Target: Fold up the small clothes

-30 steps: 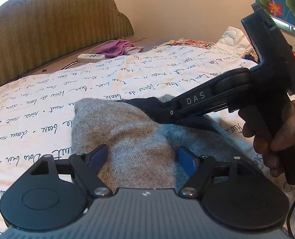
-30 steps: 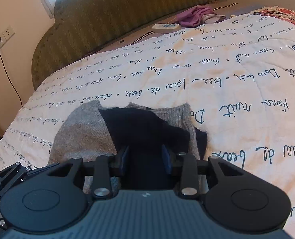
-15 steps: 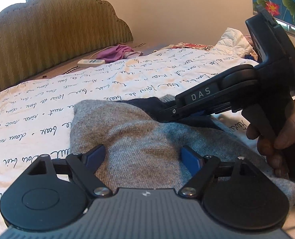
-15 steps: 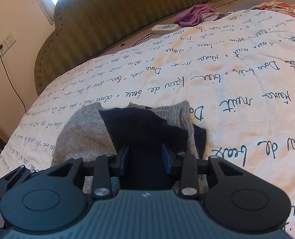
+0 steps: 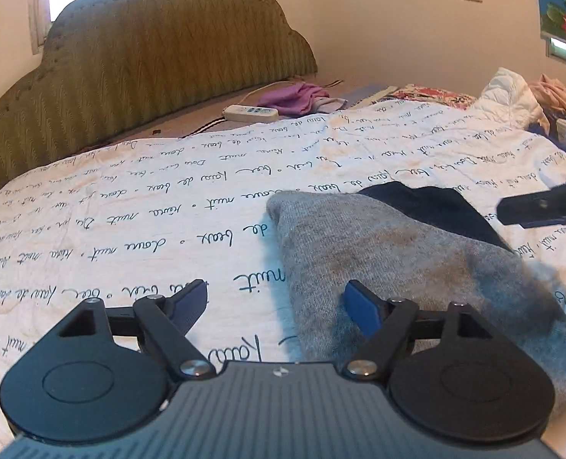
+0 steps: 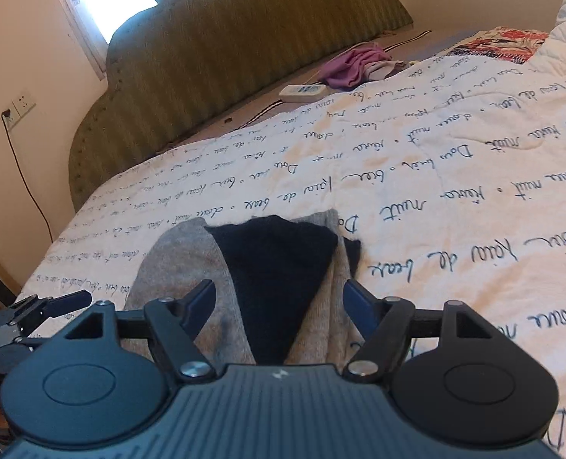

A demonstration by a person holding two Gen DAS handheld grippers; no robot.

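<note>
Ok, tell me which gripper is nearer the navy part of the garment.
Right. The right gripper hangs open directly over the navy part; the left gripper, open, sits at the grey garment's left edge, farther off.

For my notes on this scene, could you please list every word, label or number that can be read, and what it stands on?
"nuit", on the white quilt, seen upside down, in cursive.
"de", on the quilt, same cursive print.
The other cursive words on the quilt: not surely readable.
Markings on the white remote control: too small to read.
The grey and navy garment: no text visible.

Bed (image 5: 130,229): grey-navy garment (image 5: 378,252), remote (image 5: 250,113), purple cloth (image 5: 296,96).
</note>
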